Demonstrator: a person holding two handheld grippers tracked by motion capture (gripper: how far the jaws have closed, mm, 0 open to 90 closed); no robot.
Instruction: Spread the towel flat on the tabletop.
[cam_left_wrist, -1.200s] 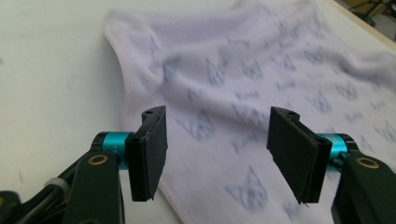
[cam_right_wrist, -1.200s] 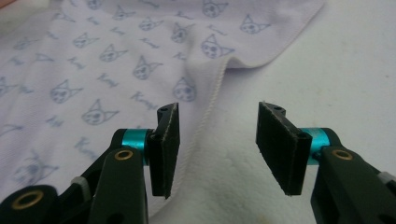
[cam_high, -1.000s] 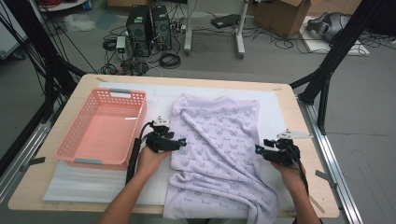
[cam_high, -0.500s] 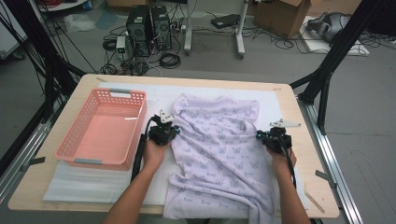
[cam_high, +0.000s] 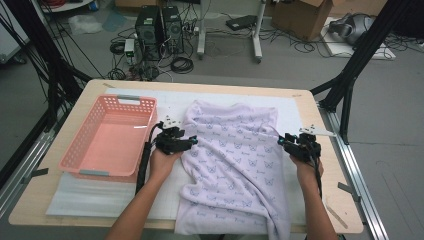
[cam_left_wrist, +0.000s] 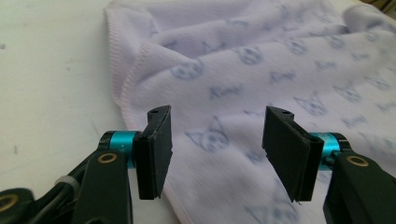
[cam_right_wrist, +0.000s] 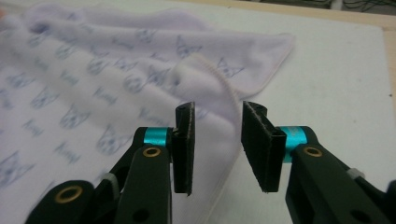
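Broadly, the table (cam_high: 65, 200) carries a white mat (cam_high: 100, 195), and on it a lilac towel (cam_high: 235, 160) printed with small cat faces. The towel's long axis runs from the far side of the table toward the person, its near end hanging over the table's front edge; its surface is rumpled, with folds near the far corners. A pink basket (cam_high: 80, 160) sits to the left of the towel, beside it, its long side also running away from the person.

The left gripper (cam_high: 186, 143) rests at the towel's left edge, about midway along its length. In the left gripper view its jaws stand wide apart, holding nothing, with the hemmed edge (cam_left_wrist: 122, 88) of the towel passing under the left jaw and the cloth spread between and beyond them.

The right gripper (cam_high: 284, 141) sits at the towel's right edge, opposite the other. Its jaws are parted too, though less widely, and a raised fold of the hem (cam_right_wrist: 219, 81) stands just beyond the gap, not gripped.
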